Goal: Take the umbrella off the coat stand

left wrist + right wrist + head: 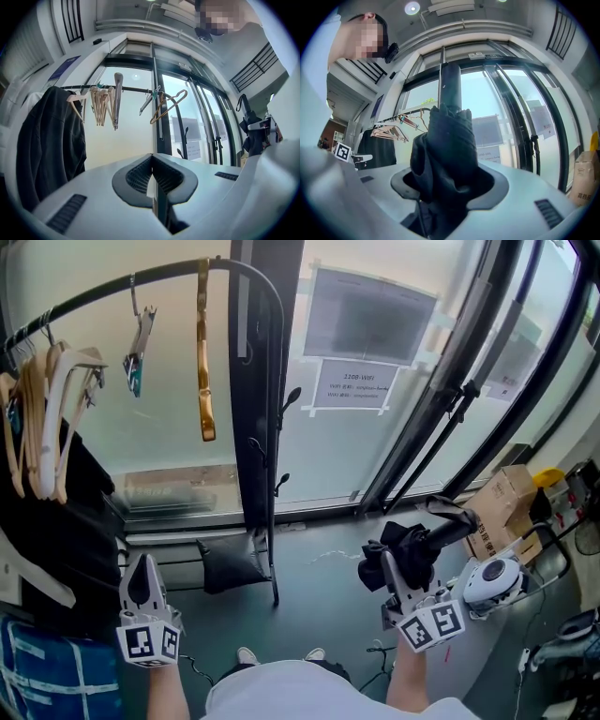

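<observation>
- Head view: the right gripper (405, 589) clamps the folded black umbrella (405, 554), held to the right of the coat stand (267, 427) and clear of it, near the glass door frames (441, 418). A careless swing could knock the umbrella's protruding end against that glass or the cardboard box (504, 501). The left gripper (143, 570) hangs closed beside the dark coat (66, 521). The stand's rail is cut off at the left edge.
- Left gripper view: the jaws meet with nothing between them, so no second hold is ready should the umbrella slip. The umbrella appears small and dim at far right.
- Right gripper view: the jaws close on bunched canopy fabric (445, 154), probably not the shaft, so the loose cloth could slide. The fabric hides the pads, and the umbrella's lower end is out of sight.
</observation>
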Action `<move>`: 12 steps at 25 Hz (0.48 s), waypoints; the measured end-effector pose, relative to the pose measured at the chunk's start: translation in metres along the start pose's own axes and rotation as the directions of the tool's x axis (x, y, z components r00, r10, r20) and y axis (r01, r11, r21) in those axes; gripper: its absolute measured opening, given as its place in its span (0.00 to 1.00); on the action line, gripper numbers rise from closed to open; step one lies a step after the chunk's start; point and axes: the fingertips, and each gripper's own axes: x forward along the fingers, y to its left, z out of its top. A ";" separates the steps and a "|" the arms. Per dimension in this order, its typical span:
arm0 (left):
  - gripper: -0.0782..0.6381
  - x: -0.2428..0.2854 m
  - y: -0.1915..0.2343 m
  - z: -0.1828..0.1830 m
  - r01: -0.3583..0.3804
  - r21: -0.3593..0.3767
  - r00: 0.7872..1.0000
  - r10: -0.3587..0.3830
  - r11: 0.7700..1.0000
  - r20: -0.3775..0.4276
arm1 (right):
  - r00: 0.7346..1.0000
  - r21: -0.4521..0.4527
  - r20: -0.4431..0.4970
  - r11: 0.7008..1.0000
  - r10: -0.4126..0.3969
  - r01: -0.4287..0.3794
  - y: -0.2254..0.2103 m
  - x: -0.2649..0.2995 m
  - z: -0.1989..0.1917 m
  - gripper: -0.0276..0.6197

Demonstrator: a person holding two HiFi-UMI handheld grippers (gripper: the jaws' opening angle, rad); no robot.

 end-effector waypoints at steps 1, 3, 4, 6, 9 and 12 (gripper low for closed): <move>0.14 0.002 -0.001 0.000 0.001 0.001 1.000 -0.001 1.000 0.001 | 1.000 0.006 0.001 1.000 0.005 -0.005 0.001 0.000 0.000 0.42; 0.14 0.003 -0.002 0.002 0.002 0.000 1.000 -0.002 1.000 0.005 | 1.000 0.009 -0.001 1.000 0.007 -0.007 0.001 0.000 -0.001 0.42; 0.14 0.003 -0.003 0.002 0.004 -0.001 1.000 -0.004 1.000 0.006 | 1.000 0.007 -0.003 1.000 0.005 -0.005 0.001 0.000 -0.001 0.42; 0.14 0.003 -0.004 0.003 0.007 -0.003 1.000 -0.007 1.000 0.008 | 1.000 0.005 -0.009 1.000 0.004 -0.004 0.000 0.001 -0.003 0.42; 0.14 0.001 -0.005 0.004 0.003 -0.010 1.000 -0.003 1.000 0.011 | 1.000 0.004 -0.016 1.000 0.003 -0.003 -0.002 0.003 -0.004 0.42; 0.14 0.000 -0.007 0.008 0.010 -0.011 1.000 -0.010 1.000 0.019 | 1.000 0.009 -0.010 1.000 -0.001 0.002 -0.003 0.004 -0.002 0.42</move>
